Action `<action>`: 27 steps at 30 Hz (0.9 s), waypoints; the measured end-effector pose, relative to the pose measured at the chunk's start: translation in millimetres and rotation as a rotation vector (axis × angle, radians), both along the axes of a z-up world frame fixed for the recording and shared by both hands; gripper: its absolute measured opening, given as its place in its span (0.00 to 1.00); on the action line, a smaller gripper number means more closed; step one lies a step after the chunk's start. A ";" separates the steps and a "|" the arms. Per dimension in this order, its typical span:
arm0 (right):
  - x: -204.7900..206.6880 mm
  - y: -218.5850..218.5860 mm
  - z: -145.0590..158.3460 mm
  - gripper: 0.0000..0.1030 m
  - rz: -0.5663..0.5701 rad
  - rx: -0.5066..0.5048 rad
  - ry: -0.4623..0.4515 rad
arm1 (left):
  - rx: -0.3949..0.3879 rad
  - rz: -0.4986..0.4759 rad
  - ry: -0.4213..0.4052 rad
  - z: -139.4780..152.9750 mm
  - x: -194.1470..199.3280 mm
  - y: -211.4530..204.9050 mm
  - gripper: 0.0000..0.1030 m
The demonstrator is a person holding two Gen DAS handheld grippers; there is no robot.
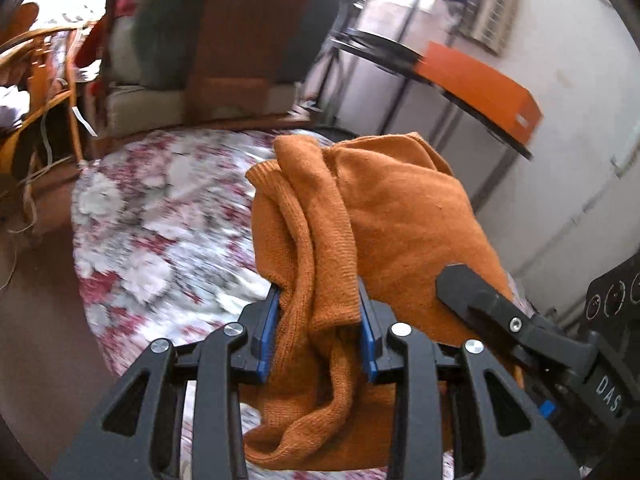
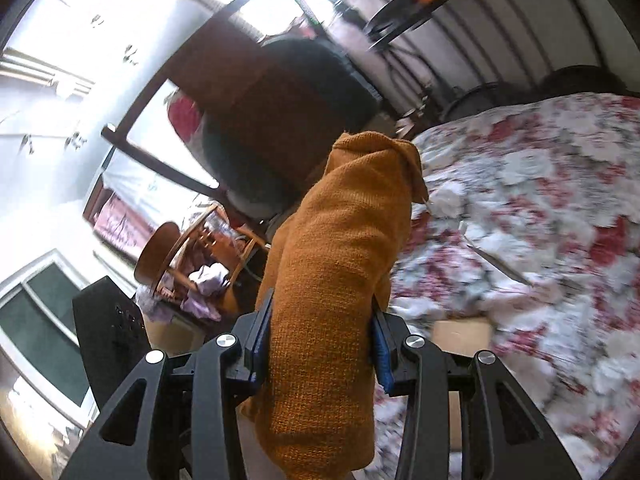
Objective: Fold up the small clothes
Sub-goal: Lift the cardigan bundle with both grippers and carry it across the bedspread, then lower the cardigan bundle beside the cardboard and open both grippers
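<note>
An orange knitted garment (image 1: 360,220) hangs bunched between both grippers above a floral bedspread (image 1: 160,220). My left gripper (image 1: 318,316) is shut on a thick fold of it, blue pads pressing both sides. In the left wrist view the right gripper's black fingers (image 1: 480,300) reach into the cloth from the right. In the right wrist view my right gripper (image 2: 320,332) is shut on a rolled part of the same orange garment (image 2: 344,240), which stands up over the jaws and hides what lies straight ahead. The floral bedspread (image 2: 520,220) spreads to the right.
An armchair with a brown and dark throw (image 1: 240,32) stands beyond the bed. A wooden rack (image 1: 36,80) with cloth is at the left. An orange box (image 1: 480,80) sits on a dark metal shelf by the white wall. A round wooden stool (image 2: 160,252) stands on the floor.
</note>
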State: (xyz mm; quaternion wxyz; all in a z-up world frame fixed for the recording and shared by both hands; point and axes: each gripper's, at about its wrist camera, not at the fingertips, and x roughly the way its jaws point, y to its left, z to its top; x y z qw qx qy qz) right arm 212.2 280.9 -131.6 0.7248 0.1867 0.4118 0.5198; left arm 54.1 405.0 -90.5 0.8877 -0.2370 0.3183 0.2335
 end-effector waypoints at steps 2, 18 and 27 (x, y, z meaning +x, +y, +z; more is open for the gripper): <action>0.2 22.5 -8.1 0.41 0.026 0.004 0.019 | 0.015 0.038 0.008 -3.7 -4.2 20.9 0.31; 36.1 140.0 -116.3 0.42 0.061 -0.176 0.112 | 0.015 0.175 0.274 -92.2 40.1 153.8 0.39; 40.0 146.8 -159.1 0.54 -0.016 -0.392 0.155 | 0.052 0.245 0.552 -138.9 39.9 167.9 0.87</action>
